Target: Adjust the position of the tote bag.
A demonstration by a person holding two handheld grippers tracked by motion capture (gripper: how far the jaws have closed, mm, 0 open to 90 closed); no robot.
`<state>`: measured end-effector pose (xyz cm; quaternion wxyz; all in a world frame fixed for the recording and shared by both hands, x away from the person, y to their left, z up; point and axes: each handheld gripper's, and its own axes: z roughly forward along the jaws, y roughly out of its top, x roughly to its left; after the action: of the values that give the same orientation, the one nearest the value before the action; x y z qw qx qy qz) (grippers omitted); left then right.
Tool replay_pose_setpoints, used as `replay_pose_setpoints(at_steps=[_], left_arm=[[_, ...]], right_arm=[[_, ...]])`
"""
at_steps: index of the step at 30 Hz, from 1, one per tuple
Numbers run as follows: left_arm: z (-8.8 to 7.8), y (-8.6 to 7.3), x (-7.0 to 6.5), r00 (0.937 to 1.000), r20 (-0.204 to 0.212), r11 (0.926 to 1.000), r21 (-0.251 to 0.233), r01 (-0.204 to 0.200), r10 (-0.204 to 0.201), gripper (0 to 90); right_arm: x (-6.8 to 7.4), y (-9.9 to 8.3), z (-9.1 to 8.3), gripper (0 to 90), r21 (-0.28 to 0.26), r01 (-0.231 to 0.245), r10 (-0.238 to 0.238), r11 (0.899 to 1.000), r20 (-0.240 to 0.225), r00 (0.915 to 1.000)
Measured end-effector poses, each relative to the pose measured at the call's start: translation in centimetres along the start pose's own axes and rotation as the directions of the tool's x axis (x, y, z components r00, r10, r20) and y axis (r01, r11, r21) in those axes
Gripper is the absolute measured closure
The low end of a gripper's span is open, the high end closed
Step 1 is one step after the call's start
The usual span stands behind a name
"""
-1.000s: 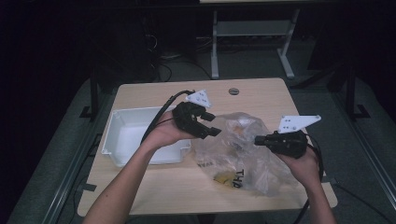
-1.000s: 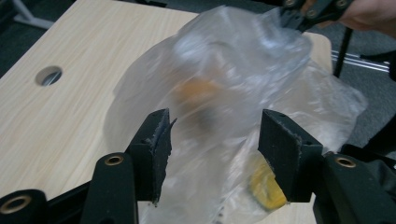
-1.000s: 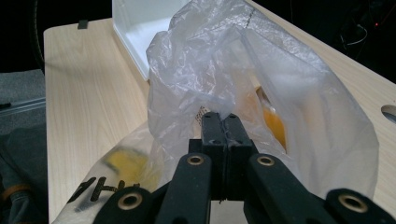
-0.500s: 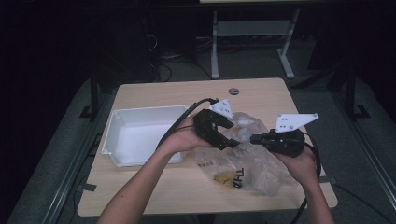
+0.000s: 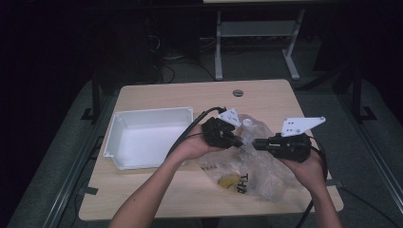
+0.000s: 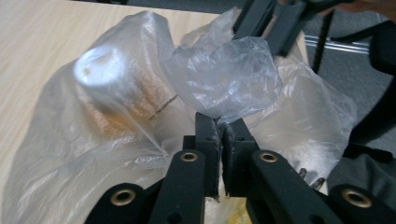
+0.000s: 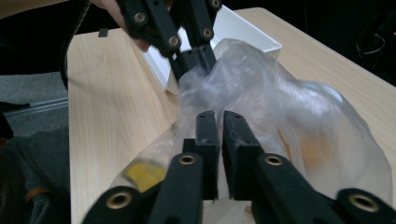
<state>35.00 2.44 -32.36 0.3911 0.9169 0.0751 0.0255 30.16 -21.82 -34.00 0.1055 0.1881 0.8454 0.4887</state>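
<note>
Now plastic bag (image 5: 252, 164) lies lengthwise toward person; left tongs (image 5: 236, 141) clamped on film, right tongs (image 5: 256, 143) loosening.

The high view is dim, its surroundings nearly black beyond the lit table (image 5: 266, 97), while both gripper views are brighter, with soft focus and glare on the plastic bag (image 6: 107, 70).

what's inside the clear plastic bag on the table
Through the clear plastic bag a capped bottle or jar with orange-brown contents shows, and something yellow near the bottom. Crinkled film blurs anything else.
</note>
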Motion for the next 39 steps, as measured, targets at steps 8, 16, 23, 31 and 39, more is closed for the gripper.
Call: replay_pose_setpoints(at_steps=[8, 16, 23, 31, 39], left_arm=[[-0.6, -1.3, 0.5, 0.9994, -0.014, 0.9994, -0.005, 0.033, -0.033, 88.7], [-1.1, -1.8, 0.6, 0.9988, -0.030, 0.9992, -0.009, 0.039, -0.040, 88.8], [-1.8, -2.5, 1.2, 0.9968, -0.055, 0.9983, -0.011, 0.057, -0.058, 89.0], [-2.0, -3.5, 1.7, 0.9944, -0.077, 0.9972, 0.010, 0.074, -0.073, 89.2], [-2.5, -4.2, 2.1, 0.9920, -0.097, 0.9962, 0.025, 0.083, -0.080, 89.2]], right_arm=[[-0.3, -0.4, -1.2, 58.4, -0.006, -0.028, 0.028, 1.000, -0.038, 0.9989], [-1.3, -0.6, -2.7, 52.1, 0.002, -0.049, 0.049, 0.999, -0.028, 0.9984], [-2.2, -0.8, -3.9, 52.2, -0.013, -0.057, 0.057, 0.998, -0.004, 0.9984], [-4.0, -0.7, -3.6, 51.4, 0.025, -0.068, 0.067, 0.997, 0.036, 0.9971], [-6.5, -1.0, -1.3, 48.7, 0.094, -0.100, 0.098, 0.991, 0.024, 0.9949]])
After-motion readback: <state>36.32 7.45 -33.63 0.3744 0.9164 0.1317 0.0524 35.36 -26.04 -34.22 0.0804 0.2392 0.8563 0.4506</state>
